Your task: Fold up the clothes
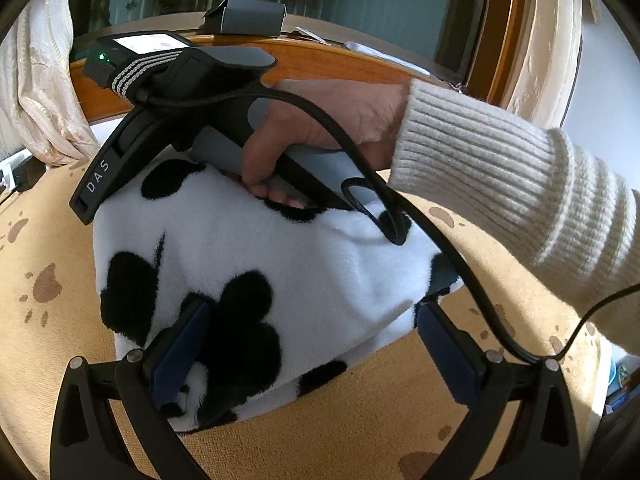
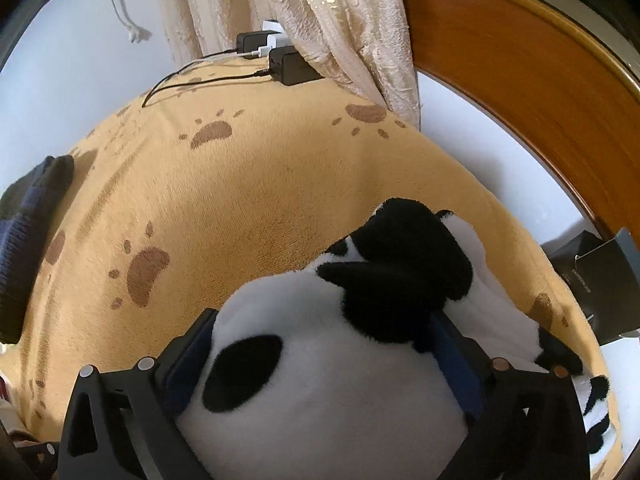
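Observation:
A fluffy white garment with black patches (image 1: pixel 280 248) lies bunched on a yellow blanket with brown paw prints (image 1: pixel 60 240). My left gripper (image 1: pixel 314 344) stands open at the garment's near edge. Its left finger (image 1: pixel 180 352) rests against a black patch, and its right finger (image 1: pixel 448 352) is beside the hem. A person's hand (image 1: pixel 340 120) in a ribbed cream sleeve (image 1: pixel 500 180) holds the other gripper's handle over the garment's far side. In the right wrist view my right gripper (image 2: pixel 322 364) is open, with the garment (image 2: pixel 320 360) bulging up between its fingers.
A curved wooden ledge (image 2: pixel 520 100) borders the blanket (image 2: pixel 240 200), with a cream curtain (image 2: pixel 340 20) hanging beside it. Black chargers with cables (image 2: pixel 292 66) sit at the far edge. A dark knit cloth (image 2: pixel 24 240) lies left. A dark box (image 2: pixel 600 280) stands right.

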`<state>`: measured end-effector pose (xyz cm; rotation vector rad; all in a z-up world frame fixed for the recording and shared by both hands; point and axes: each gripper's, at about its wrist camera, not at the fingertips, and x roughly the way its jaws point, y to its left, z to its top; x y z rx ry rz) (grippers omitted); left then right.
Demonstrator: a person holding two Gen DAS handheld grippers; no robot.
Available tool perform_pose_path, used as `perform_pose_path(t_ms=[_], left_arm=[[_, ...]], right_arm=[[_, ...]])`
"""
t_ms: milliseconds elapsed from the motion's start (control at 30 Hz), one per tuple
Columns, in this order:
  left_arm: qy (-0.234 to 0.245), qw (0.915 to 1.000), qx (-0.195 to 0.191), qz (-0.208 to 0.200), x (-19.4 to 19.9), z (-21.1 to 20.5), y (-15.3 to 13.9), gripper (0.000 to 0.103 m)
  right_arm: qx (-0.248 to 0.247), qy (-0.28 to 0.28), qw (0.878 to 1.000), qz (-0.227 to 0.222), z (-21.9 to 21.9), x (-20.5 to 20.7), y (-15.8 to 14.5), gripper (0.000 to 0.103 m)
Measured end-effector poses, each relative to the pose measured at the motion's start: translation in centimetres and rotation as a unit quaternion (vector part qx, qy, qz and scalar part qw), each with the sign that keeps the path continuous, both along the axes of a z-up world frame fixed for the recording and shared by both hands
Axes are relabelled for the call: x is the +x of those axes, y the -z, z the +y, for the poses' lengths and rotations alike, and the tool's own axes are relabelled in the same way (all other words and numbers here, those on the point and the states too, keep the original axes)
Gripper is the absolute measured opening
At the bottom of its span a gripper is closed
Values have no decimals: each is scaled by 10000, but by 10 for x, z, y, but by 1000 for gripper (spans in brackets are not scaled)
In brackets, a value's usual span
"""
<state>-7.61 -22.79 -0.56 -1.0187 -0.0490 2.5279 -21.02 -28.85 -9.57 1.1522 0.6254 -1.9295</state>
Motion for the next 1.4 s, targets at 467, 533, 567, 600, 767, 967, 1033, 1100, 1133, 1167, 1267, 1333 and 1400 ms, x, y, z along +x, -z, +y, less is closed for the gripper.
perform_pose_path(t_ms=[467, 533, 567, 600, 767, 967, 1033, 1100, 1133, 1167, 1267, 1333, 1400], left_arm=[[-29, 9999, -148, 8, -8, 2, 2, 102], [-29, 9999, -165, 11, -8, 1, 3, 102], [-30, 9999, -167, 12, -9, 1, 3, 102], [-36, 9999, -163, 12, -9, 0, 3, 102], [-57, 9998, -175, 27, -12, -1, 4, 102], [-37, 9999, -133, 62, -13, -2, 3, 102], [-7, 9999, 94, 88, -9, -8, 1, 103], [28, 9989, 470, 58, 4, -15, -5, 103], [-13, 9970, 776, 51, 5, -26, -10, 103], [-117, 9935, 1133, 48, 5, -40, -16, 103], [-441, 9759, 2137, -9, 1, -81, -28, 103], [-906, 9640, 2498, -129, -8, -112, -29, 103], [-1261, 9569, 2606, -244, -21, -135, -29, 103]], right_arm=[[-858, 60, 9900, 1116, 54, 43, -74, 102], [-653, 149, 9929, 984, 56, 39, -64, 102], [-520, 213, 9946, 869, 55, 36, -55, 102], [-440, 293, 9961, 709, 54, 32, -44, 102], [-382, 436, 9979, 284, 51, 20, -22, 102], [-438, 504, 9978, 37, 53, 13, -14, 102], [-486, 524, 9973, 184, 54, 18, -16, 102], [-527, 529, 9964, 401, 55, 24, -21, 102], [-637, 515, 9947, 616, 60, 31, -30, 102], [-803, 518, 9927, 738, 67, 37, -39, 102], [-1533, 593, 9813, 1005, 103, 55, -71, 102], [-1897, 794, 9718, 1154, 132, 63, -87, 102], [-2119, 1108, 9645, 1118, 160, 65, -90, 102]])
